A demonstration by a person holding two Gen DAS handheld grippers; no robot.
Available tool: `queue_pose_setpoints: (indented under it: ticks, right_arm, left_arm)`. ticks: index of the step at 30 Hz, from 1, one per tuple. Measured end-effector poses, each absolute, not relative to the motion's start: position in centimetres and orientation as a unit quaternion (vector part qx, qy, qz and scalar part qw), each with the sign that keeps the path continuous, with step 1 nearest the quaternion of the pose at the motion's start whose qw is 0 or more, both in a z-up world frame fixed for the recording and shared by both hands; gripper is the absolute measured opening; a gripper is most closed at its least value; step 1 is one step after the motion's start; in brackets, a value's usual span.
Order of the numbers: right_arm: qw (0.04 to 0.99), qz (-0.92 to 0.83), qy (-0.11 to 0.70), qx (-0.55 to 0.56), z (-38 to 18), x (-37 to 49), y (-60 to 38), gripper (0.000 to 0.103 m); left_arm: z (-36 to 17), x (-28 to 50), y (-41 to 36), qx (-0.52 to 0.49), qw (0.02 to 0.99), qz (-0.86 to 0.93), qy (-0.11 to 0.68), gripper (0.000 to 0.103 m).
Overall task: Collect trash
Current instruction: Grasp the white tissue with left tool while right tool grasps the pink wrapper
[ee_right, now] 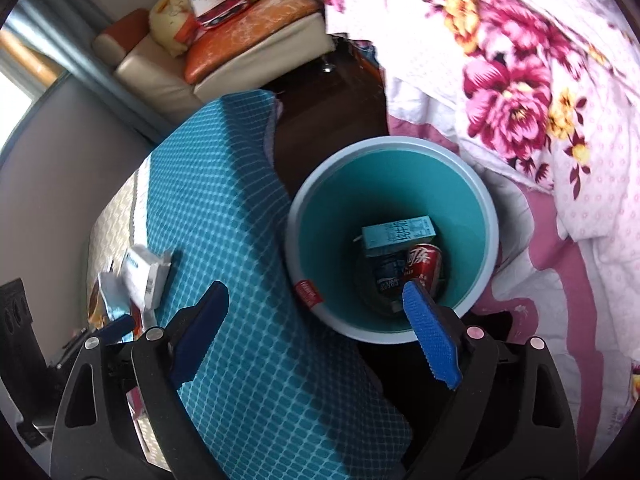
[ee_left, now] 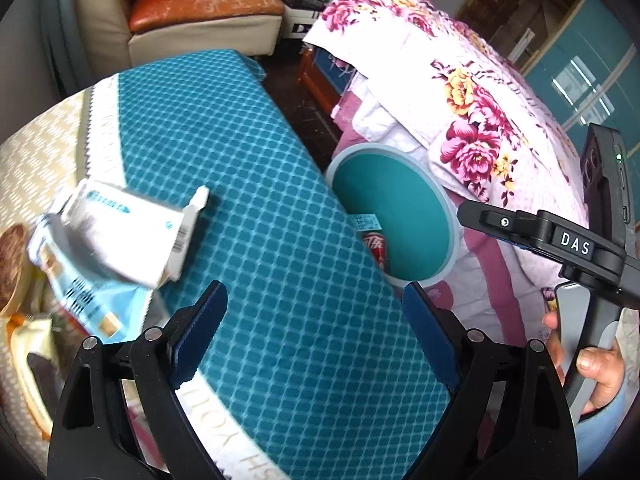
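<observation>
Now both grippers hang spread and empty.
Right gripper (ee_right: 316,332) hovers over the bin (ee_right: 490,216) holding a cola can (ee_right: 426,266); left gripper (ee_left: 316,332) over the teal cloth (ee_left: 240,160).

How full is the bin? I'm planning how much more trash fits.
Mostly empty. In the right wrist view the bin holds only a teal carton, a red can and a dark wrapper at its bottom.
</observation>
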State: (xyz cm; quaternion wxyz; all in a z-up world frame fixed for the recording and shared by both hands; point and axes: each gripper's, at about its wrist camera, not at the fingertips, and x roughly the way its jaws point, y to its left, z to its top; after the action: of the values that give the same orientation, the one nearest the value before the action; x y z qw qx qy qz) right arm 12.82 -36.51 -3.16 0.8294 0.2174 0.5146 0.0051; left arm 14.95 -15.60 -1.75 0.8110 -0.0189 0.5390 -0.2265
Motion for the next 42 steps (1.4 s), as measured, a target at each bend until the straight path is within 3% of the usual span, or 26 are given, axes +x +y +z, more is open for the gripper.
queue_pose_setpoints:
  ticks: [23, 42]
  right_arm:
    - [0.819, 0.099, 0.554, 0.114, -0.2, 12.5, -20.6, 0.085]
    - [0.772, 0.167, 0.61, 0.063, -1.9, 13.0, -11.4, 0.085]
  left_arm:
    - [-1.1, 11.2, 3.1, -0.062, 0.838, -0.115, 0.53, 0.09]
    - [-1.6, 8.8, 16.9, -0.073, 0.849, -0.021, 0.523, 0.09]
